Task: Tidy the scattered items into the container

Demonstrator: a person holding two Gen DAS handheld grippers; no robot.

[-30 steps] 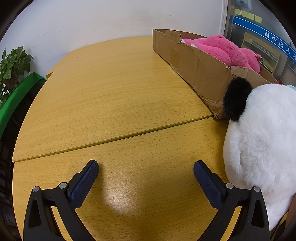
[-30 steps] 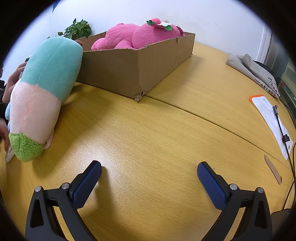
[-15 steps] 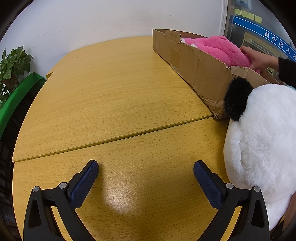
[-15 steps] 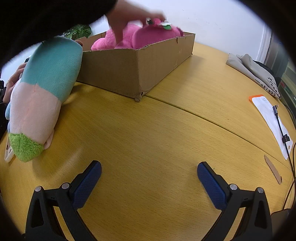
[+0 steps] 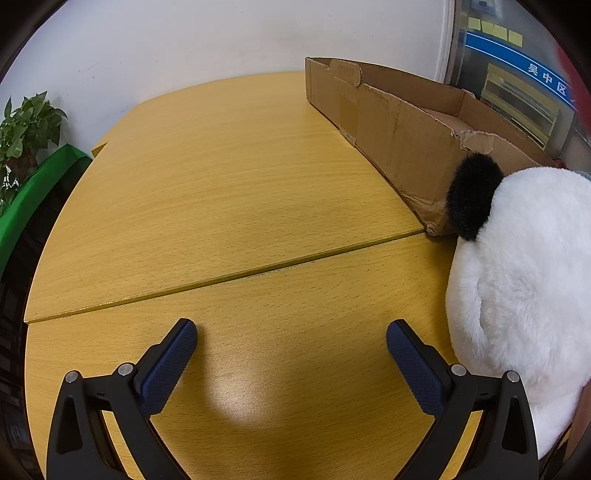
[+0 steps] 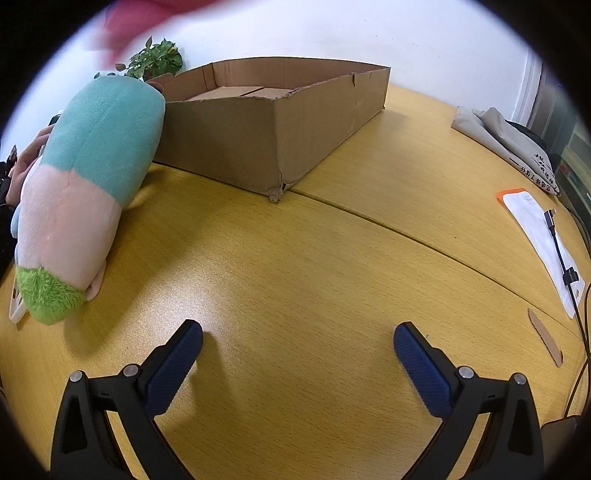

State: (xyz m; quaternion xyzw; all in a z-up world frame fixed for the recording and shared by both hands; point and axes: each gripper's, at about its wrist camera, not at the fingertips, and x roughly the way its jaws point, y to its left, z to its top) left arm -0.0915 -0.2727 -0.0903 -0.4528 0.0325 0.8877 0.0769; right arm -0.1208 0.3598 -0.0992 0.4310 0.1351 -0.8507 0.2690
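A shallow cardboard box (image 5: 399, 129) (image 6: 273, 122) stands on the wooden table with nothing showing inside it. A white plush with a black ear (image 5: 517, 280) lies just right of my left gripper (image 5: 291, 347), leaning against the box corner. My left gripper is open and holds nothing. A long teal, pink and green plush (image 6: 85, 192) lies left of my right gripper (image 6: 298, 347), its teal end against the box. My right gripper is open too. A blurred pink shape (image 6: 147, 18) crosses the top left of the right wrist view.
A potted plant (image 5: 22, 129) and a green ledge (image 5: 33, 192) sit off the table's left edge. To the right lie a folded cloth bag (image 6: 506, 144), a white sheet with a cable (image 6: 543, 243) and a cardboard strip (image 6: 545, 338). A hand (image 6: 26, 162) shows behind the teal plush.
A hand reached into the box and lifted out the pink plush; the box now shows no contents. Both grippers have stayed where they were, open.
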